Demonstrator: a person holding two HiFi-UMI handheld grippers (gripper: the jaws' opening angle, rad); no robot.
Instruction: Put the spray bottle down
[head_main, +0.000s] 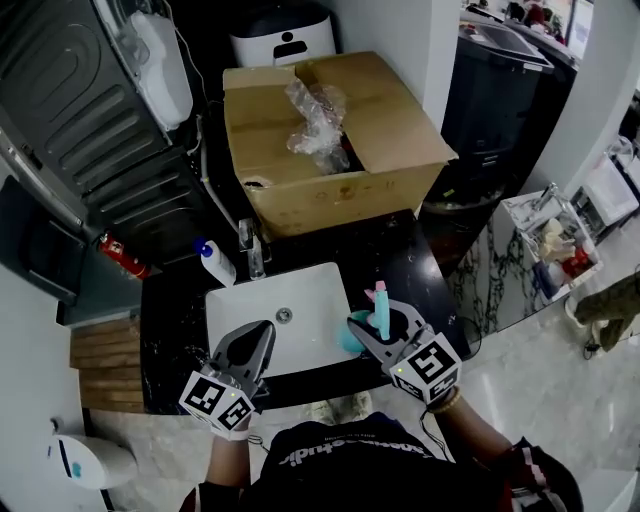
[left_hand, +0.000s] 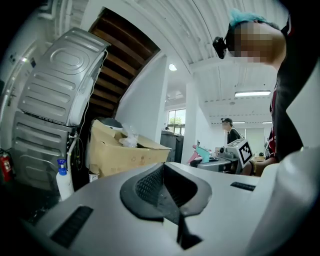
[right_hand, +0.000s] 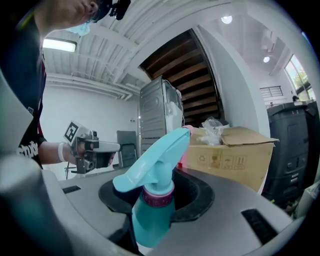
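Dark stone table (head_main: 170, 320) with a white sink (head_main: 310, 300) set in it; cardboard box (head_main: 330, 150) behind the sink. Over the sink's right rim, my right gripper (head_main: 380, 326): fingers clamped on the teal spray bottle (right_hand: 151, 212) just under its pink collar, bottle roughly upright, trigger head on top. Over the sink's front edge, my left gripper (head_main: 258, 345): fingers pressed together, nothing in them. Bottle reads as light hard plastic, smooth, likely slippery when wet, top-heavy; fill level not visible. Neck hold seems right; land it flat-bottomed on the table right of the sink
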